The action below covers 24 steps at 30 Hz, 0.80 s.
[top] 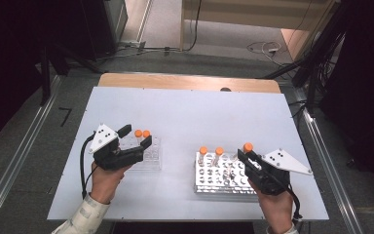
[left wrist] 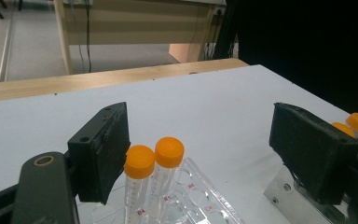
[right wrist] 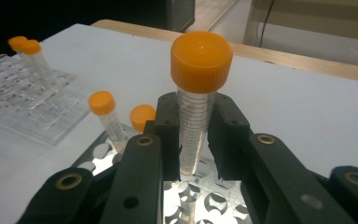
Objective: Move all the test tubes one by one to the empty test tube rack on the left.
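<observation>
My right gripper (top: 244,156) is shut on a clear tube with an orange cap (right wrist: 201,55), held upright just above the metal rack (top: 214,189). Two more orange-capped tubes (top: 203,151) stand in that rack's far row, one upright (right wrist: 101,102) and one with just its cap showing (right wrist: 142,116). My left gripper (top: 136,138) is open at the clear plastic rack (top: 154,161), its jaws wide apart on either side of two orange-capped tubes (left wrist: 139,161) that stand in the rack. Neither jaw presses on these tubes.
The white table top (top: 190,112) has free room behind both racks. A wooden strip (top: 190,82) borders its far edge. Cables lie on the floor beyond. The metal rack (left wrist: 284,191) shows at the right of the left gripper view.
</observation>
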Available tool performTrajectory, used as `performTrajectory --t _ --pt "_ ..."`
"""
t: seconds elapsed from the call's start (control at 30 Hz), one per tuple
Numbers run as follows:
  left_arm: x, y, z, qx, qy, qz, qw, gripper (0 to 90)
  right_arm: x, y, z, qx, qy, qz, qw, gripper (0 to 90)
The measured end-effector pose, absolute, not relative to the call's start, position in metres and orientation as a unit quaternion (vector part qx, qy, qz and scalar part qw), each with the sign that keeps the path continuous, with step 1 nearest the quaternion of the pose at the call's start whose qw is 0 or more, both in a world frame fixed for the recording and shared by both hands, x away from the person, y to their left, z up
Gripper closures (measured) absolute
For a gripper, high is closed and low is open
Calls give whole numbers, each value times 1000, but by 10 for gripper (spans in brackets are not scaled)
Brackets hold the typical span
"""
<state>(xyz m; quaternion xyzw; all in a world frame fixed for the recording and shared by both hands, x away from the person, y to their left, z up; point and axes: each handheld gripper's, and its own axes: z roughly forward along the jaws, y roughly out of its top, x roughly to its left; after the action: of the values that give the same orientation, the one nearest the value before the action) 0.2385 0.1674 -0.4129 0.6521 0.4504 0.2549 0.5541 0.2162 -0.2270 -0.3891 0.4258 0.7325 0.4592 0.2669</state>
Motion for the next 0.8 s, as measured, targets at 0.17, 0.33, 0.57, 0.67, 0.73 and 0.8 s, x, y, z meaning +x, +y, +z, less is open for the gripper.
performTrajectory --t 0.17,0.33,0.57,0.67,0.73,0.8 --pt "236 165 -411 654 444 253 558 197 206 -218 -385 405 743 469 253 727" --pt "234 162 -409 655 438 249 563 198 200 -204 -387 384 757 480 221 727" --pt "232 156 -409 661 430 244 564 198 199 -179 -394 357 777 485 185 727" --pt "231 153 -409 663 427 242 566 198 200 -168 -397 347 784 485 173 727" --pt "230 152 -409 666 423 239 566 199 202 -162 -399 342 788 484 165 727" --pt "229 149 -408 669 419 236 567 199 204 -156 -402 339 791 483 160 727"
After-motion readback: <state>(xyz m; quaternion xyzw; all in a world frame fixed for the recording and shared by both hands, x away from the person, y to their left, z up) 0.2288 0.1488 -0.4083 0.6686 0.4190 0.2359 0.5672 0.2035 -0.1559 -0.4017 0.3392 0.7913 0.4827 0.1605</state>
